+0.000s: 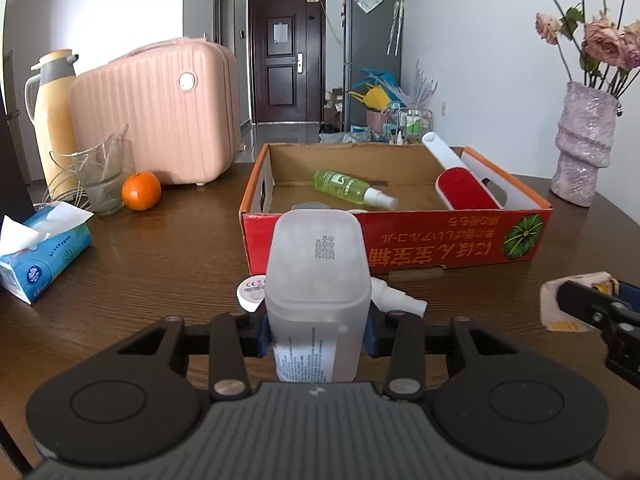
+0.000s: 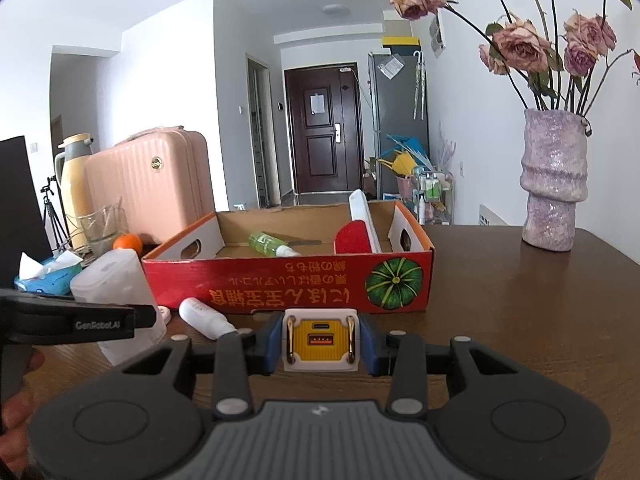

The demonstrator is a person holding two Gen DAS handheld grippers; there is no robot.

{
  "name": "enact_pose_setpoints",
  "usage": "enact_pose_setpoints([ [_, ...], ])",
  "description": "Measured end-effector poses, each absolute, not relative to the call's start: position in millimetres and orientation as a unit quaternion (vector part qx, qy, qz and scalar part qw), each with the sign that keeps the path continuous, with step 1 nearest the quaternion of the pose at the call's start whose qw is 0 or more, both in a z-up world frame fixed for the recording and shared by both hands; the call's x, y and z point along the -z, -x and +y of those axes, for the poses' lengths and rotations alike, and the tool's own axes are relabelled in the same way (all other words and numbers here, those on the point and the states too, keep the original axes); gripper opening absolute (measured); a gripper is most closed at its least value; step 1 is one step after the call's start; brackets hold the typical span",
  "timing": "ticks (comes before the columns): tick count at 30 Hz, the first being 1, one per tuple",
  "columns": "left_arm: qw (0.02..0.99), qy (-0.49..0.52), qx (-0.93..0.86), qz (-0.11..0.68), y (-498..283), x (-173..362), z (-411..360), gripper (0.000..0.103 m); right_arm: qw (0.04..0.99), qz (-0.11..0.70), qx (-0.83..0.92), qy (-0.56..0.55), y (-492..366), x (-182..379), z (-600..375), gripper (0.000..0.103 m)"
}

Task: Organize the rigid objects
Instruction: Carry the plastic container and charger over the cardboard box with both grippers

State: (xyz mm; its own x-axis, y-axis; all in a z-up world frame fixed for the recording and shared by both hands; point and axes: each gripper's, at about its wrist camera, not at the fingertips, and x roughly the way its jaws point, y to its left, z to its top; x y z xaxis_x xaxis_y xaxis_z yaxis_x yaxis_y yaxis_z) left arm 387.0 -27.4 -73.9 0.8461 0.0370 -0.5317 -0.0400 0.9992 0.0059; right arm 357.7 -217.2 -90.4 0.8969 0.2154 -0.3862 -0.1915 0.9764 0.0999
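While I hold both items, bottle: frosted white bottle point(image 1: 318, 280) pinched between my left gripper point(image 1: 316, 334) pads, lifted just before the box.
Charger: yellow-and-white charger point(image 2: 321, 340) pinched in my right gripper point(image 2: 321, 346), near the box's red front.
Box: red cardboard box point(image 1: 400, 240) on the wooden table point(image 1: 160, 264), containing a green spray bottle point(image 1: 352, 187) and red lint brush point(image 1: 464, 190).
Table, near me: small white bottle point(image 2: 206, 317) lying flat.
Left of box: orange point(image 1: 141, 191), tissue pack point(image 1: 40, 252).

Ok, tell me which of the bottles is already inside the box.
The green spray bottle, lying on its side in the cardboard box. The frosted bottle is in the left gripper; the white one lies on the table.
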Motion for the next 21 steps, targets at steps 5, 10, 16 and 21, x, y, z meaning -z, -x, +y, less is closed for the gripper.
enact_pose_setpoints([
  [5,0.965,0.006,-0.019,0.262,-368,67,-29,0.042,0.975,0.191,-0.109,-0.028,-351,87,-214,0.038],
  [10,0.967,0.003,-0.02,0.255,-354,63,-31,0.042,0.976,0.185,-0.114,-0.027,-342,85,-212,0.038],
  [16,0.969,0.005,-0.016,0.248,-339,60,-32,0.042,0.977,0.179,-0.115,-0.032,-331,83,-211,0.038],
  [21,0.97,0.007,-0.013,0.241,-328,57,-34,0.042,0.977,0.174,-0.116,-0.035,-322,81,-209,0.038],
])
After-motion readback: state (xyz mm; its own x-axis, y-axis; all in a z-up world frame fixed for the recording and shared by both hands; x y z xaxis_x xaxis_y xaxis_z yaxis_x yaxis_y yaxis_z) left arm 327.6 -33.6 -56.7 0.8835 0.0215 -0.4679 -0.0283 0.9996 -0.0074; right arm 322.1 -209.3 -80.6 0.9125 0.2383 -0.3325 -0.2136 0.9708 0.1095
